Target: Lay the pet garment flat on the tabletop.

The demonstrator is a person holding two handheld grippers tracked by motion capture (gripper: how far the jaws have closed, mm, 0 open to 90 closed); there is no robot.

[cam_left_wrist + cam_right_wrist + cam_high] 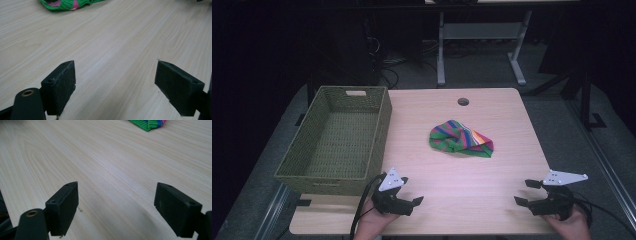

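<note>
At table [492, 195] centre, striped cloth [460, 139] bunched, apart from both grippers, left gripper [410, 191] near front edge beside basket [337, 137], right gripper [525, 192] at front right corner, both jaws wide, empty.

A light wooden table [507, 165] is standing in the middle of a dim room, its pale grain catching light from above while everything around it is sinking into shadow. A small round hole [463, 102] is sitting near the table's far edge. Grey carpet [557, 120] is covering the floor on all sides. Beyond the far edge, the white metal legs of a second desk [441, 50] are rising from the floor, with dark cables [387, 65] lying tangled to their left. Black stands [584, 95] are lining the right side, and the back of the room is fading to black.
</note>
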